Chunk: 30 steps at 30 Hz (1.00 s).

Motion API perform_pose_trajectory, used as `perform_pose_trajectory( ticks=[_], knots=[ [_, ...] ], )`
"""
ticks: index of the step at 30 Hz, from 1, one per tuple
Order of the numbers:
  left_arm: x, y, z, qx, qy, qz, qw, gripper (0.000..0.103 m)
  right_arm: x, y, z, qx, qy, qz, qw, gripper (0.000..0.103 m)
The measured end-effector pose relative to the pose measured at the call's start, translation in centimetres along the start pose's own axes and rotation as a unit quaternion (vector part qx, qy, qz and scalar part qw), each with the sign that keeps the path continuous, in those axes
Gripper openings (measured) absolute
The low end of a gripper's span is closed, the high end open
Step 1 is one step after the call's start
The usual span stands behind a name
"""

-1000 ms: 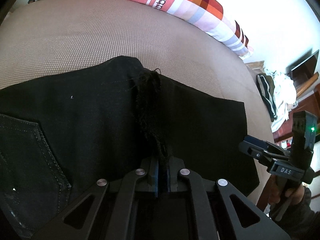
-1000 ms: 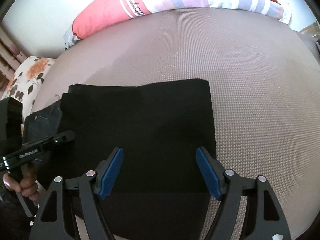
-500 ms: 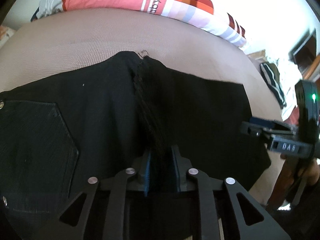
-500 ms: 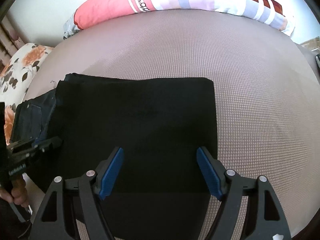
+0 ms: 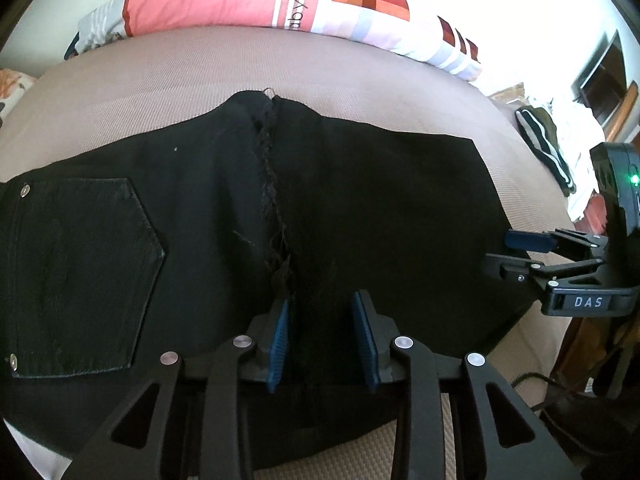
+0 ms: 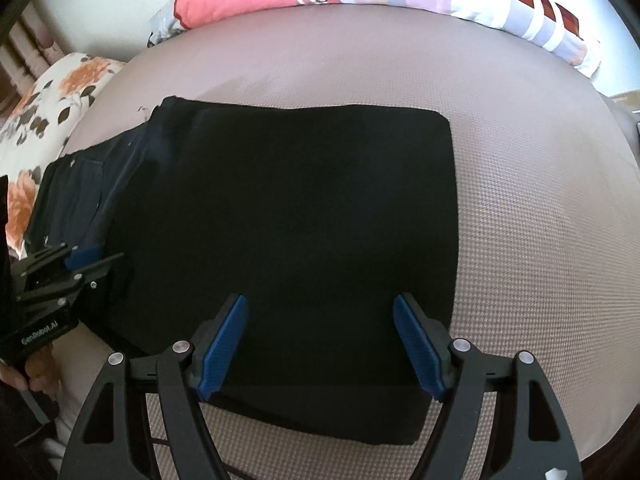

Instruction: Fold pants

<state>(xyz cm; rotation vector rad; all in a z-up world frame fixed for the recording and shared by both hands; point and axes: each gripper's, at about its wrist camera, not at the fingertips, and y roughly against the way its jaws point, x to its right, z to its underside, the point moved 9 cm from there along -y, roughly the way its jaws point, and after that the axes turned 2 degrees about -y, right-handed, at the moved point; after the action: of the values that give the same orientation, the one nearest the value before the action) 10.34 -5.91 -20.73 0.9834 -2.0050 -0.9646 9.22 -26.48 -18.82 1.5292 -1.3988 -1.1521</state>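
Black pants (image 5: 360, 208) lie folded flat on the beige mattress (image 5: 160, 80); a back pocket (image 5: 80, 272) shows at the left and a frayed hem edge (image 5: 272, 200) runs down the middle. My left gripper (image 5: 323, 336) is open over the near edge, blue pads either side of the frayed hem, holding nothing. In the right wrist view the pants (image 6: 300, 220) form a dark rectangle. My right gripper (image 6: 320, 344) is open wide above their near edge, empty. Each gripper shows in the other's view: the right gripper (image 5: 536, 252), the left gripper (image 6: 80, 260).
A long pink and checked pillow (image 5: 280, 4) lies along the far side of the mattress. A floral pillow (image 6: 48, 100) sits at the left. Clothes (image 5: 548, 148) and furniture stand off the mattress's right end.
My left gripper was shut on the frayed hem; it has opened and let it go, and the hem now lies flat. The right gripper stayed open, shifting slightly.
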Motion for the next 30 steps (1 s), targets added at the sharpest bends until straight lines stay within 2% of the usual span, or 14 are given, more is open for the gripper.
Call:
perform_pose_trajectory(
  ticks=[4,8,10,14,18,24,26,30],
  knots=[
    [-1.1,1.4,-0.1,0.002,0.017,-0.009,0.9998,0.038,-0.4,0.0,-0.2,-0.001,-0.002,-0.009,1.0,0.074],
    [-3.6,4.6,-1.2,0.03,0.036,-0.034,0.9983,0.048,-1.4,-0.5,-1.1,-0.004,0.009,-0.013,1.0,0.074],
    [-4.9,6.3,-1.9,0.044,0.046,-0.043,0.997,0.049,-2.2,-1.0,-1.9,-0.007,0.017,-0.017,1.0,0.074],
    [-9.2,10.9,-3.1,0.081,0.07,-0.083,0.9908,0.054,-4.0,-2.0,-3.8,-0.006,0.033,-0.023,0.999,0.074],
    [-13.6,14.5,-3.2,0.1,0.102,-0.108,0.9839,0.061,-5.9,-3.3,-6.3,-0.004,0.05,-0.026,0.998,0.074],
    [-20.8,17.0,-1.4,0.092,0.154,-0.136,0.9743,0.061,-9.1,-4.9,-10.4,0.009,0.073,-0.022,0.997,0.074],
    [-22.6,17.1,-0.3,0.085,0.166,-0.134,0.9734,0.061,-10.3,-5.2,-11.0,0.007,0.074,-0.03,0.997,0.074],
    [-24.9,16.7,0.5,0.078,0.175,-0.124,0.9736,0.061,-12.3,-6.0,-12.5,0.019,0.077,-0.007,0.997,0.074]
  ],
)
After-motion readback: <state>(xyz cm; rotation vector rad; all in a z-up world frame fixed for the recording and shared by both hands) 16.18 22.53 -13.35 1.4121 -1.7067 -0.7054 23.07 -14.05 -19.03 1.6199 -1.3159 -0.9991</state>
